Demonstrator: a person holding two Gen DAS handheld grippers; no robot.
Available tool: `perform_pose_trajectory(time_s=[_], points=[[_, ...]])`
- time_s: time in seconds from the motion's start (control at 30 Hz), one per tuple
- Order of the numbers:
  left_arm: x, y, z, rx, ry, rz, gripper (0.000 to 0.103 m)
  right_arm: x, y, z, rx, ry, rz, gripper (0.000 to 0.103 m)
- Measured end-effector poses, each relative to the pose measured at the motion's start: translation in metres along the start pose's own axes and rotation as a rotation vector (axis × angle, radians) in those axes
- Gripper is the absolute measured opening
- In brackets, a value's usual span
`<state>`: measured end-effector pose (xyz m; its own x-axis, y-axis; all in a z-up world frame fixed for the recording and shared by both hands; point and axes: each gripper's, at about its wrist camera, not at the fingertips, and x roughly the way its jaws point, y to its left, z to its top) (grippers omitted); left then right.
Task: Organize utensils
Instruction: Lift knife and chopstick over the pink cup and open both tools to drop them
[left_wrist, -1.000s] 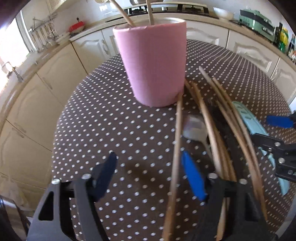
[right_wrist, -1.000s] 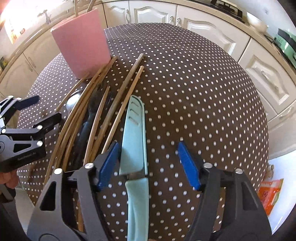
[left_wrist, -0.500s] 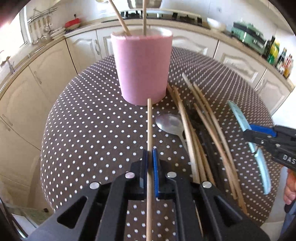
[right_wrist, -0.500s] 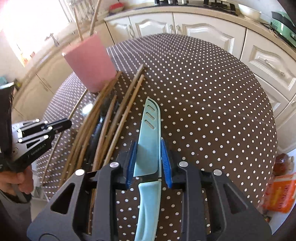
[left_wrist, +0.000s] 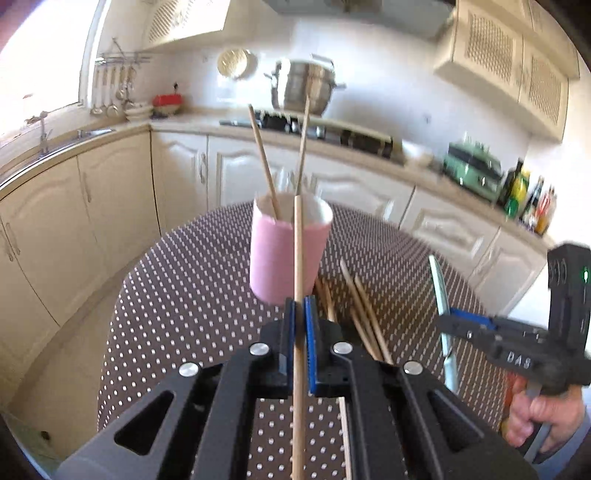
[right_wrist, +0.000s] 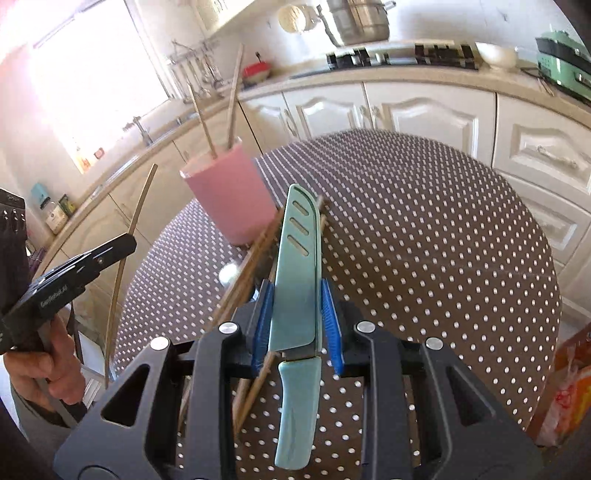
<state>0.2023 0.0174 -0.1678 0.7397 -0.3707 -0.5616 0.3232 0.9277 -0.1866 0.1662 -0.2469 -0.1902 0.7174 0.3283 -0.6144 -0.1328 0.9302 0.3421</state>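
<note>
A pink cup (left_wrist: 288, 251) stands on the dotted round table (left_wrist: 184, 295) and holds two wooden sticks (left_wrist: 263, 158). My left gripper (left_wrist: 300, 317) is shut on a wooden stick (left_wrist: 298, 258) and holds it lifted above the table, pointing at the cup. My right gripper (right_wrist: 295, 314) is shut on a light blue knife (right_wrist: 297, 266), raised off the table, blade forward. Several more wooden sticks (left_wrist: 364, 310) lie on the table right of the cup. The cup (right_wrist: 229, 195) also shows in the right wrist view, with the left gripper (right_wrist: 110, 247) at the left.
Cream kitchen cabinets (left_wrist: 110, 206) and a counter ring the table. A steel pot (left_wrist: 303, 86) sits on the stove at the back. A green appliance (left_wrist: 472, 162) and bottles (left_wrist: 528, 199) stand on the right counter. An orange bag (right_wrist: 569, 387) lies on the floor.
Both grippers closed on their items and lifted: the left raised the stick off the table toward the cup, the right raised the knife. Both views tilted up.
</note>
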Motion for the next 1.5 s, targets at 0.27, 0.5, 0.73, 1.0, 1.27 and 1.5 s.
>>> perform_pose_trajectory(time_s=[0.27, 0.5, 0.73, 1.0, 1.27, 1.5], points=[[-0.017, -0.006, 0.032, -0.029, -0.174, -0.019, 0.005, -0.02, 0.018, 0.025, -0.04, -0.092, 0.02, 0.026], [-0.018, -0.012, 0.059, -0.026, -0.273, -0.017, 0.005, -0.019, 0.031, 0.043, -0.08, -0.137, 0.033, 0.026], [-0.021, -0.016, 0.089, -0.013, -0.433, -0.016, 0.005, -0.028, 0.047, 0.08, -0.132, -0.206, 0.063, 0.026], [-0.015, -0.015, 0.13, -0.024, -0.57, -0.03, 0.005, -0.034, 0.069, 0.14, -0.196, -0.292, 0.099, 0.026], [0.015, -0.013, 0.153, -0.039, -0.613, -0.035, 0.005, -0.004, 0.082, 0.184, -0.205, -0.297, 0.126, 0.026], [0.055, 0.003, 0.157, -0.082, -0.601, -0.038, 0.005, 0.029, 0.084, 0.194, -0.214, -0.263, 0.13, 0.026]])
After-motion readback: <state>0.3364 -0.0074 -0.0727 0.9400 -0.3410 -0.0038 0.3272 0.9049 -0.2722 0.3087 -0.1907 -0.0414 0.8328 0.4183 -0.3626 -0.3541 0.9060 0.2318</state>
